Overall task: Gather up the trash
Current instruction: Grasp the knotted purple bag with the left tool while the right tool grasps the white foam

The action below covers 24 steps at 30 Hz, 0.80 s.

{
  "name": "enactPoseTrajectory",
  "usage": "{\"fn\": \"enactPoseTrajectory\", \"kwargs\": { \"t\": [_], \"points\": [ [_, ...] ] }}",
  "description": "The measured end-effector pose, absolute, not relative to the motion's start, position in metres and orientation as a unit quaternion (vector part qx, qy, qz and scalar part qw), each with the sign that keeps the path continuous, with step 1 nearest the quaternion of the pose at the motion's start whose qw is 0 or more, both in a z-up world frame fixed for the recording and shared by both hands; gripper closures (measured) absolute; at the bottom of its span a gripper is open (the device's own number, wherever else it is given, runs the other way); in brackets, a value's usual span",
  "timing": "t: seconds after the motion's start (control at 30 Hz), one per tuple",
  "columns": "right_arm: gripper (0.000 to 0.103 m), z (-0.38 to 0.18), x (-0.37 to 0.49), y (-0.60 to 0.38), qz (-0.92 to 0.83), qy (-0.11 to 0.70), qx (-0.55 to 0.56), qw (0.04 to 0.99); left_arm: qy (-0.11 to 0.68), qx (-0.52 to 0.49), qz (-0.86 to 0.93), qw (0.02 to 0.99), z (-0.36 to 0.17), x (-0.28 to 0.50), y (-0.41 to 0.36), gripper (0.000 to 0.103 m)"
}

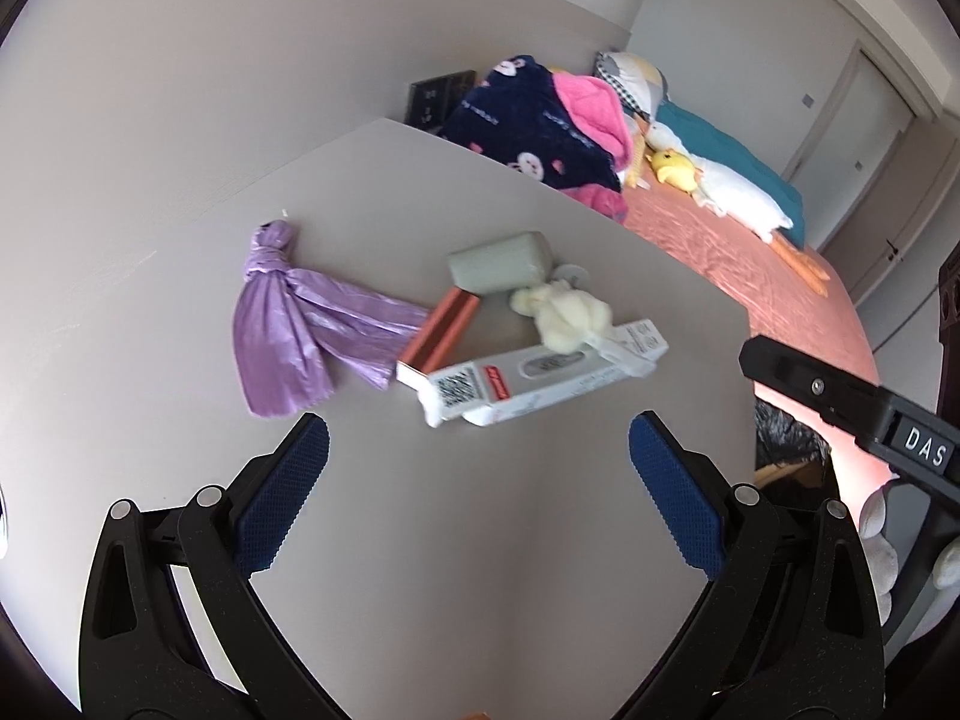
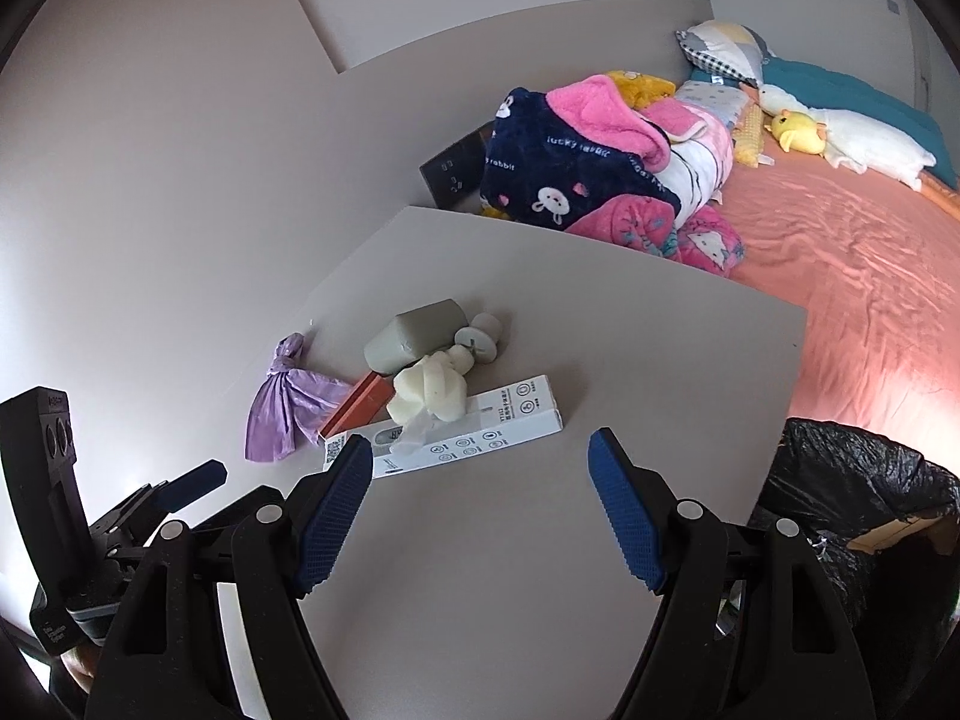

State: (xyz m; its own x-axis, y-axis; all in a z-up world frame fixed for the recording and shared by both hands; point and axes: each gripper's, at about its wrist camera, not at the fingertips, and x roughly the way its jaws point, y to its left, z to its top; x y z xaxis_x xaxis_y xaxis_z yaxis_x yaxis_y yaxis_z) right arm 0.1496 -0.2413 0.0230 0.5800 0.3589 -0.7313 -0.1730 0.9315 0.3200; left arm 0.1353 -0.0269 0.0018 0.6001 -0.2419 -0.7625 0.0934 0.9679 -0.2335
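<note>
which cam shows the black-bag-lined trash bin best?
Right wrist view: the black-bag-lined trash bin fills the lower right beside the grey table, with its crinkled rim and a brown cardboard piece visible. The left wrist view shows only a sliver of it past the table edge.

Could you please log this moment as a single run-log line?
left tongs: open, empty | right tongs: open, empty | trash on table: purple bag, white box | bin: beside table

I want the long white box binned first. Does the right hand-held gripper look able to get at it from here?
Probably yes. The right hand-held gripper is open and empty, with bare table between it and the long white box. A cream foam lump rests on the box's middle; its right end lies free.
</note>
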Motion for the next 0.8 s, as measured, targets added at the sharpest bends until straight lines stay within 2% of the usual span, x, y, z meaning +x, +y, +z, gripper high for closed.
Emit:
{"fn": "enactPoseTrajectory", "kwargs": {
  "t": [0.43, 0.6, 0.67, 0.8],
  "points": [
    [0.028, 0.003, 0.187, -0.199, 0.165, 0.459, 0.064, 0.871, 0.437, -0.122, -0.030, 0.890, -0.013, 0.167, 0.025, 0.007],
    [0.032, -0.009, 0.199, -0.188, 0.159, 0.470, 0.046, 0.867, 0.447, -0.126, -0.018, 0.886, -0.025, 0.186, 0.036, 0.007],
    [0.038, -0.014, 0.205, -0.184, 0.157, 0.477, 0.041, 0.864, 0.450, -0.123, -0.011, 0.884, -0.029, 0.195, 0.039, 0.007],
    [0.042, -0.023, 0.214, -0.179, 0.150, 0.484, 0.029, 0.862, 0.455, -0.115, -0.001, 0.883, -0.037, 0.213, 0.045, 0.007]
  ]
}}
